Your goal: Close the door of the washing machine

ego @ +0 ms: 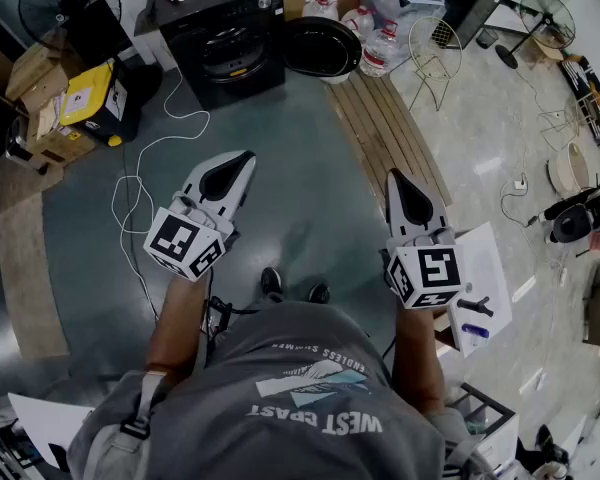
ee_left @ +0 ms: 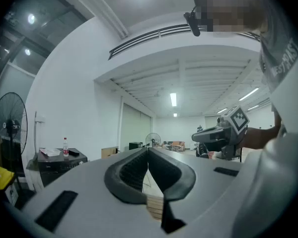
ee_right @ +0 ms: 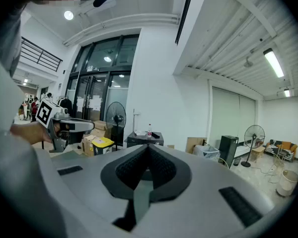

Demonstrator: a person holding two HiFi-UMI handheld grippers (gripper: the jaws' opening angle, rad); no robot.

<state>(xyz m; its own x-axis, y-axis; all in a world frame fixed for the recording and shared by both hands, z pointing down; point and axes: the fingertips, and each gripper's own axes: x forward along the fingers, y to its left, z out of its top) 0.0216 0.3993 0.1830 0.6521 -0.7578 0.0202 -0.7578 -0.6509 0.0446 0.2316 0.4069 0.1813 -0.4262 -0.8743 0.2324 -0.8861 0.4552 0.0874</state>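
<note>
The black washing machine (ego: 225, 38) stands at the far end of the floor, well ahead of me. Its round door (ego: 322, 46) hangs swung open to its right. My left gripper (ego: 244, 158) is held out level at the left, jaws shut with nothing between them. My right gripper (ego: 393, 176) is alongside at the right, also shut and empty. Both are far short of the machine. In the left gripper view the shut jaws (ee_left: 148, 150) point past the machine (ee_left: 59, 163); the right gripper (ee_left: 221, 133) shows beyond. In the right gripper view the jaws (ee_right: 148, 148) point toward the machine (ee_right: 145, 139).
A white cable (ego: 140, 173) trails across the grey floor from the machine. Cardboard boxes (ego: 42, 108) and a fan (ego: 60, 3) stand at the left. Wooden planks (ego: 385, 128), water bottles (ego: 375, 40) and a wire basket (ego: 435, 53) lie to the right.
</note>
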